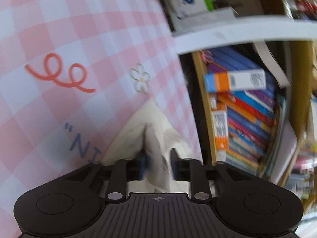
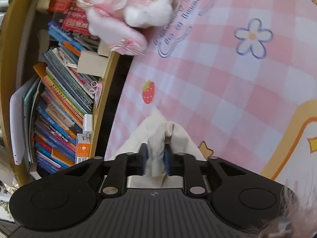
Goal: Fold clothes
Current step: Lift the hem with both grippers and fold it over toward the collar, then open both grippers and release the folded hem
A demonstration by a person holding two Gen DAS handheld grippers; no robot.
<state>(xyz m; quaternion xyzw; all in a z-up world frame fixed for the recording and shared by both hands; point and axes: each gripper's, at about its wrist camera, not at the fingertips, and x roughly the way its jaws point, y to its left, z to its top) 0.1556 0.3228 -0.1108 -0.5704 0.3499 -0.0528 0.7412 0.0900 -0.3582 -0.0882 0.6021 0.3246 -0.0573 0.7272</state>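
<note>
Starting with the left wrist view: the left gripper [image 1: 157, 163] has its fingers part spread, with a bunched corner of cream cloth [image 1: 150, 127] standing between them. Whether the pads press on the fabric cannot be told through the blur. The cloth lies on the pink checked table cover [image 1: 79, 39], close to its edge. Risk: a loose corner may slide out and spoil the fold, or drop off the edge toward the bookshelf [image 1: 247, 109] just beside, whose white shelf board [image 1: 237, 33] juts near.

Right wrist view: the right gripper [image 2: 155, 163] shows the same condition, fingers part spread around a gathered tuft of the cream cloth [image 2: 158, 130]; contact appears light at best. The cloth again sits near the cover's edge, by a printed strawberry [image 2: 148, 92]. A plush toy [image 2: 122, 10] lies farther along the same edge and would obstruct a fold carried that way. Stacked books [image 2: 59, 103] crowd the gap beside the table.
</note>
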